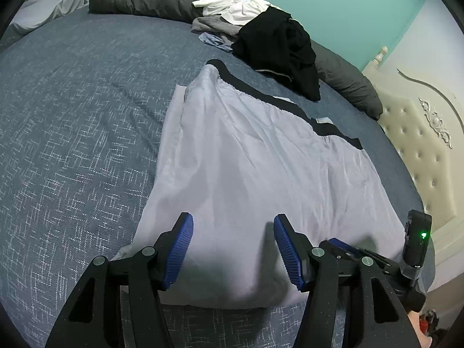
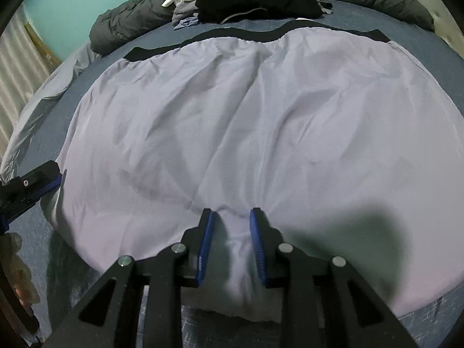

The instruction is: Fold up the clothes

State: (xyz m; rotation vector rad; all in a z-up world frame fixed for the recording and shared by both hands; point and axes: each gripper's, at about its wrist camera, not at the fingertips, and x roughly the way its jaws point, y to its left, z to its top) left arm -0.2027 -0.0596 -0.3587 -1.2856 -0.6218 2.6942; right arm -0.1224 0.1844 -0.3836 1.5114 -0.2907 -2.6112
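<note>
We hold our left gripper (image 1: 233,249) spread over the pale shorts (image 1: 246,156); our right gripper (image 2: 232,245) stands narrower around a fabric ridge, pad contact unclear; their near hem is hidden.

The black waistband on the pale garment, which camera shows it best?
The right wrist view: the black waistband runs unbroken across the far edge. The left wrist view shows it slanted and foreshortened along the garment's far side.
</note>
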